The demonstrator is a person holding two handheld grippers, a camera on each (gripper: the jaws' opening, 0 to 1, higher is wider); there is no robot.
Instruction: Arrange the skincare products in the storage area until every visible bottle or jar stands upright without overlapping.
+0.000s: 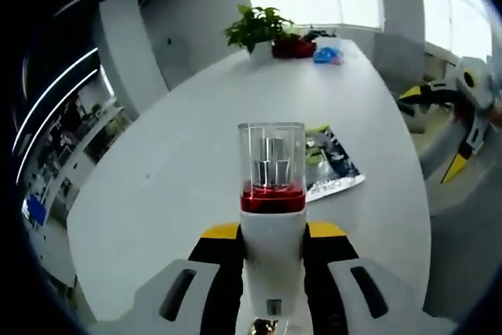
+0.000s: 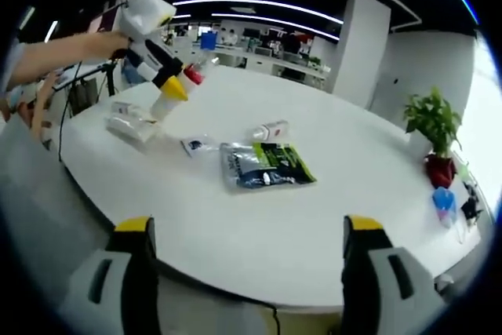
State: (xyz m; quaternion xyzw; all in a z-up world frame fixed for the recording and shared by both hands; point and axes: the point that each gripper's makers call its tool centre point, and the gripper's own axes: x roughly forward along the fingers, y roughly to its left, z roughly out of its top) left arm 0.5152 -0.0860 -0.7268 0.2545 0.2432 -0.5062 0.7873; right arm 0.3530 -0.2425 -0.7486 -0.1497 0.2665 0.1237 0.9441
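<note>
Left gripper (image 1: 272,242): yellow-tipped black jaws closed tight on a white pump bottle with a red collar and clear plastic cap (image 1: 272,194), held upright above the table; the bottle's base is cut off at the bottom of the left gripper view.
Right gripper (image 2: 245,234): jaws spread wide apart with nothing between them, hovering at the near edge of the table.
Inside the clear cap: a silvery pump head.
Round white table (image 2: 235,217): holds the rest.
Dark printed sachet pack (image 2: 267,165): lies flat mid-table.
Small white bottle (image 2: 271,129): on its side, just beyond the pack.
Small packet (image 2: 197,144): label too small to read.
White box (image 2: 132,125): near the far-left edge, contents unclear.
Potted green plant (image 2: 434,127): at the far end.
Blue object (image 2: 443,200): beside the plant, too blurred to identify.
</note>
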